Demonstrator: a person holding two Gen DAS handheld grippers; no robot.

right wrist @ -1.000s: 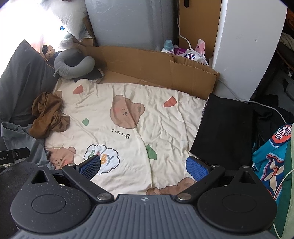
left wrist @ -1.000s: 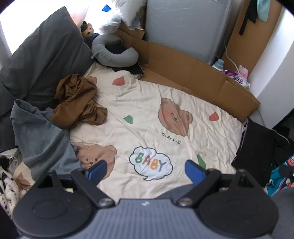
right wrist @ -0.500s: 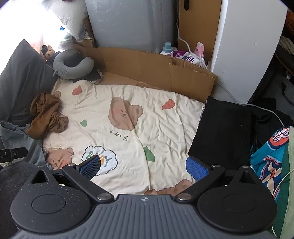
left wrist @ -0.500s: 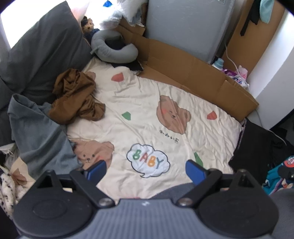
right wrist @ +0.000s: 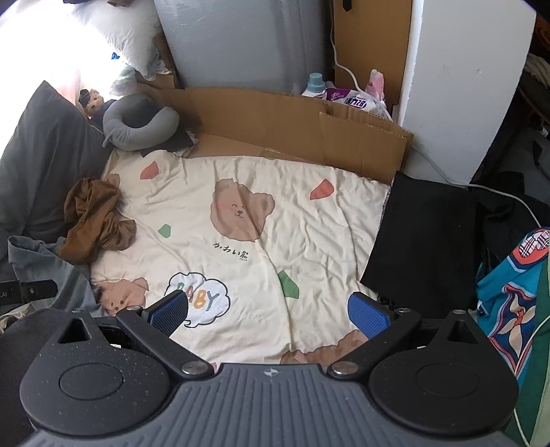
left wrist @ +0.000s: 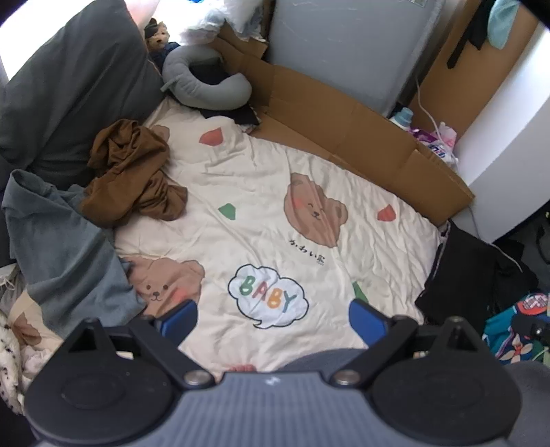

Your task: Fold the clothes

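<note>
A crumpled brown garment [left wrist: 132,175] [right wrist: 94,220] lies bunched at the left side of a cream bear-print sheet [left wrist: 275,206] [right wrist: 261,220]. A grey-blue garment [left wrist: 65,247] [right wrist: 51,268] is heaped just in front of it at the sheet's left edge. A flat black cloth [left wrist: 471,271] [right wrist: 422,237] lies off the sheet's right edge. My left gripper [left wrist: 273,318] hovers open above the near part of the sheet, holding nothing. My right gripper [right wrist: 268,311] is open too, over the near middle, well clear of every garment.
A dark grey pillow [left wrist: 65,89] leans at the left. A grey neck pillow [left wrist: 206,82] and a small teddy [left wrist: 156,29] sit at the far corner. Flattened cardboard [left wrist: 343,130] lines the far edge. Bottles and packets [right wrist: 343,93] stand behind it. Colourful fabric [right wrist: 508,289] hangs at the right.
Both grippers have drifted slightly; the left view has swung a little to the left, showing more of the grey-blue garment. Both jaws stay open and no garment has moved.
</note>
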